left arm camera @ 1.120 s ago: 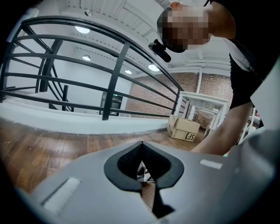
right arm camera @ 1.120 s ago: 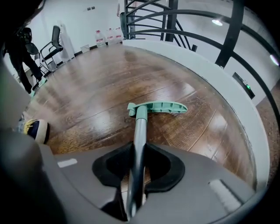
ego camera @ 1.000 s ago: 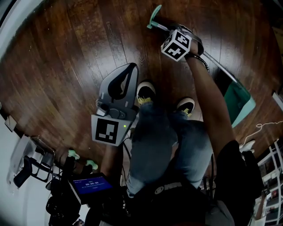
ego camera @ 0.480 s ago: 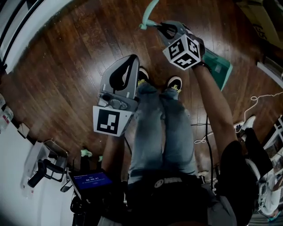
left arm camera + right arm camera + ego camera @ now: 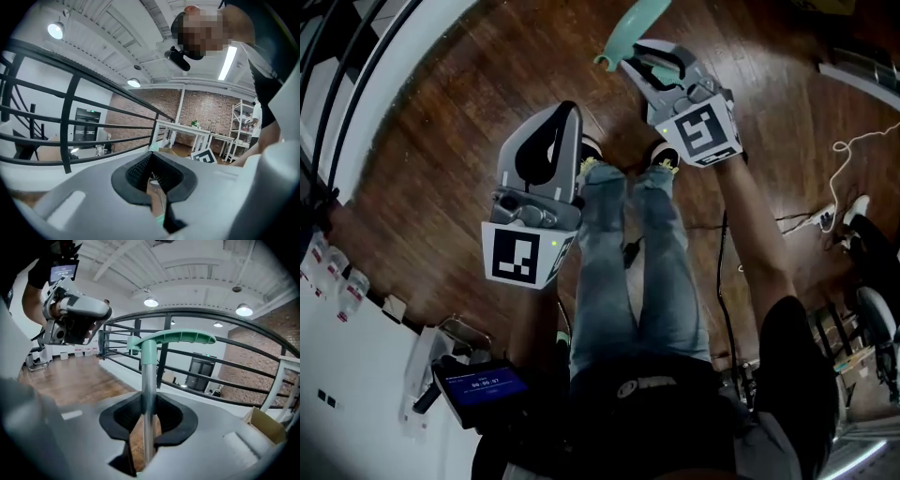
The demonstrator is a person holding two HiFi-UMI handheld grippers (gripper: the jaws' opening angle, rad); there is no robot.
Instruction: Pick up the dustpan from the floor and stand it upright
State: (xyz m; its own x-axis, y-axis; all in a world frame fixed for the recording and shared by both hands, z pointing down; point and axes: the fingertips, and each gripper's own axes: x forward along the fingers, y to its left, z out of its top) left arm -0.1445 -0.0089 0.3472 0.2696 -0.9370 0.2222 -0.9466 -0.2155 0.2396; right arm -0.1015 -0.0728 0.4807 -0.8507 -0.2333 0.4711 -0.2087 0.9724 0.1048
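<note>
Head view: I count two grippers, one dustpan, two shoes. The right gripper (image 5: 645, 58) holds the dustpan (image 5: 630, 30) by its pole, off the floor just ahead of the shoes (image 5: 592, 159); pan out of sight. The left gripper (image 5: 555, 127) is beside the legs. Left gripper view: jaws narrow, nothing between them. Right gripper view: jaws pinch one steel pole (image 5: 148, 390), one green grip (image 5: 171, 339) on top.

wear: blue jeans (image 5: 628, 272), black short-sleeved top (image 5: 787, 375), shoes (image 5: 666, 153) with yellow-green laces | left gripper (image 5: 567, 111): grey shell, black jaw pads, 1 black-and-white marker cube (image 5: 520, 255) | right gripper (image 5: 639, 58): same grey build, 1 cube
</note>
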